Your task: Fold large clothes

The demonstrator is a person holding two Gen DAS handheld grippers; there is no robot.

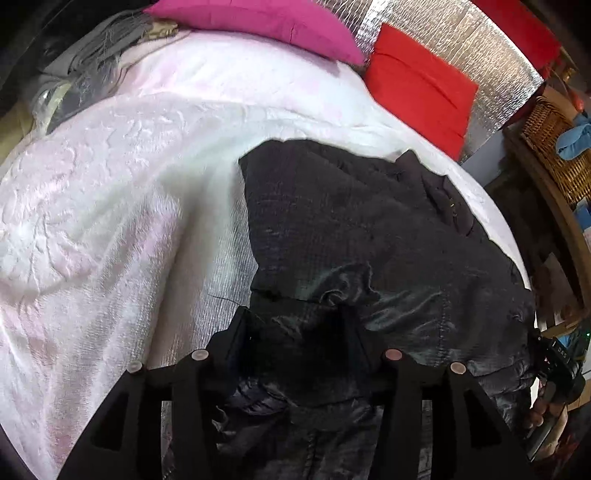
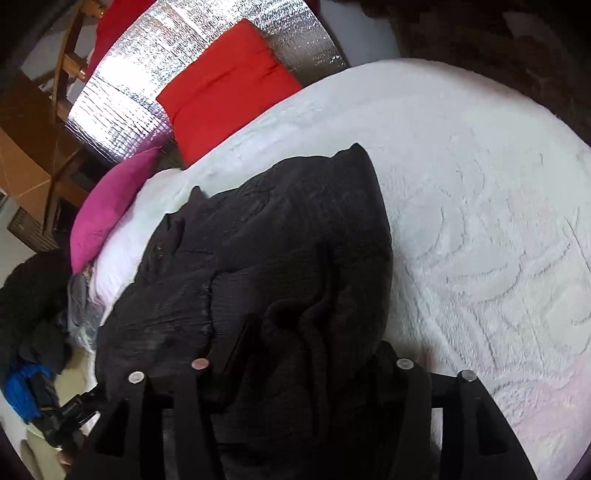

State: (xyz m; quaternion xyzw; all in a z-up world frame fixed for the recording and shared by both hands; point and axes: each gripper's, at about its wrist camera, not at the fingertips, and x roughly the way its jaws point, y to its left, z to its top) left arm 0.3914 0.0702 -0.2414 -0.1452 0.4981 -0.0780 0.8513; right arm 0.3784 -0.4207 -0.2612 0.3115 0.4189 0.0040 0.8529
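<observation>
Lying bunched on a white blanket, the black coat takes up the near middle of both views, its outer face a coarse, ribbed weave and its turned-back inner lining smooth and shiny, puckered into small creases near the left gripper. That gripper's two black fingers bracket a thick fold of the lining and hem; cloth fills the gap between them, so it looks clamped on the coat. From the right wrist camera the coat reads as a rounded heap with a pointed corner at its far edge, and a heavy roll of its fabric runs down between the fingers of the right gripper, which also appears closed on the cloth, though the dark fabric hides the pads themselves. The blanket is plush, with raised swirling patterns and a faint pink tint. Beyond the coat, a flat red cushion and a plump magenta pillow lean against a quilted silver foil sheet. A wicker basket with blue cloth sits to the right in the left view; grey and dark clothes pile at the bed's far left edge in the right view.
</observation>
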